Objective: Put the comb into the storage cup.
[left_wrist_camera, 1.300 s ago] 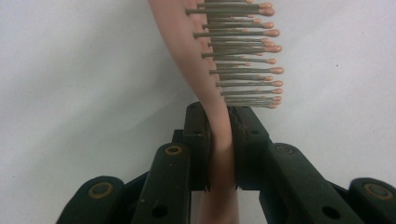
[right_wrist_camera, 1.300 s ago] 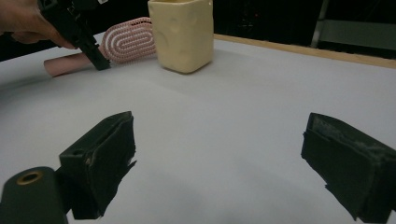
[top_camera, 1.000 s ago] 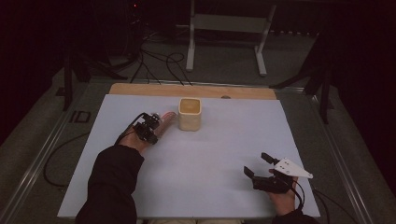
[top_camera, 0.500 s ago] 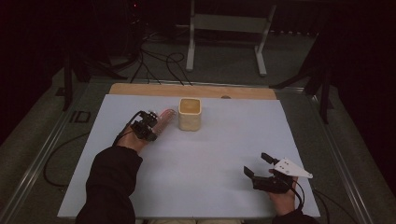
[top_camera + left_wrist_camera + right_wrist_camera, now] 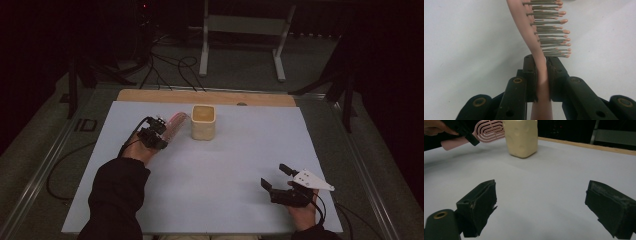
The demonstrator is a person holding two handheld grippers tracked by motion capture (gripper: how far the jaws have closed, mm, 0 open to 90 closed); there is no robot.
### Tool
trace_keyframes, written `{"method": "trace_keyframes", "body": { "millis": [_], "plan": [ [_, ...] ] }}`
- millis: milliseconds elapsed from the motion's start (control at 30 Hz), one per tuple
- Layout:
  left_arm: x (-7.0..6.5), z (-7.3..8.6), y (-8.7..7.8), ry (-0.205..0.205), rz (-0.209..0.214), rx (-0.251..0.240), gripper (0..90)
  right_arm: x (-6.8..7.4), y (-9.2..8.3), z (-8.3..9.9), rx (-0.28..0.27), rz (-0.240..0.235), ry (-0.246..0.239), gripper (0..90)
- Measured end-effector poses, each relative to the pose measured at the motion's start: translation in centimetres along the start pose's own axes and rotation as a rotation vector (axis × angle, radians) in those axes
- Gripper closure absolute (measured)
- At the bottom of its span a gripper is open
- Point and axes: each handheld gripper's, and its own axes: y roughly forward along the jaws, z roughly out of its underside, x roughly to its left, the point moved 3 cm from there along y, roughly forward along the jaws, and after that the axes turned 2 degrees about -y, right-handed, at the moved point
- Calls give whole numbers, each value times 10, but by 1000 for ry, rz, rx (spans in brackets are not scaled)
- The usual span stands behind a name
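Left gripper (image 5: 541, 72) clamps the pink hairbrush (image 5: 537, 50) by its handle, right gripper (image 5: 278, 179) waits with jaws wide apart.

Bristle head (image 5: 175, 121) sticks out ahead of the left gripper's pads, above the white table (image 5: 240, 155), reaching toward the cream container (image 5: 203, 122) that stands just beyond its tip. Nothing sits between the right gripper's jaws, and from there the brush and container lie well away, ahead and to its left.

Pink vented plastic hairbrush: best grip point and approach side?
The smooth flat handle of the pink vented plastic hairbrush, from its broad faces, below the bristles. The left gripper already clamps there: the handle is thin enough to sit flat between the pads, and the bristled head stays free beside the cream square container.
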Motion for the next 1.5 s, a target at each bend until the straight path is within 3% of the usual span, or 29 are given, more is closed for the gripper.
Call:
{"method": "trace_keyframes", "body": {
  "millis": [533,1000,1500],
  "plan": [
    [-3,0,-17,-5,-18,-81,794,0,0,0,-1,-1,1,98],
    [-10,3,-30,-2,2,-163,793,0,1,1,-2,-7,7,90],
    [-12,16,-45,-36,53,-315,793,2,2,1,4,-13,10,90]
  ]
}}
